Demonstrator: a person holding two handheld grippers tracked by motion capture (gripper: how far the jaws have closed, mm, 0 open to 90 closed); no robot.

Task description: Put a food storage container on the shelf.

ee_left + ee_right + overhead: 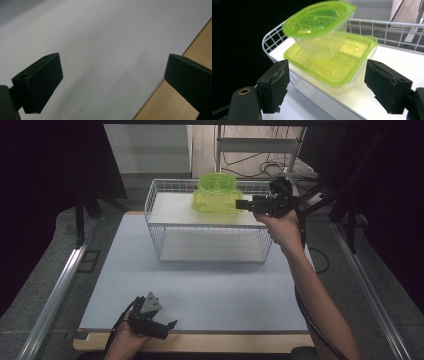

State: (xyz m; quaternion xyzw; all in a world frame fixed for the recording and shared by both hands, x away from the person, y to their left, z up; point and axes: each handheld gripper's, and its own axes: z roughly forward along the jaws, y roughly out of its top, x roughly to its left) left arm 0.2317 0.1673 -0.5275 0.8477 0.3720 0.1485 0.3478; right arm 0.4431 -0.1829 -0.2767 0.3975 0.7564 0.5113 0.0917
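A clear rectangular container (216,201) with a lime-green lid sits on the white upper shelf of a wire rack (165,223). A smaller round container (216,182) with the same green lid rests tilted on top of it. In the right gripper view the tilt is plain: the round container (319,23) leans back on the lid of the rectangular container (332,65).

The right claw (241,204) is held level at the right side of the rectangular container. Its jaws stand wide apart on either side of the container's near corner, and whether they touch it cannot be told.

The wire rack stands at the far middle of the pale grey worktop (200,295). The left claw (170,326) hangs low over the worktop's near edge, well apart from the rack, with both jaws spread and nothing between them.
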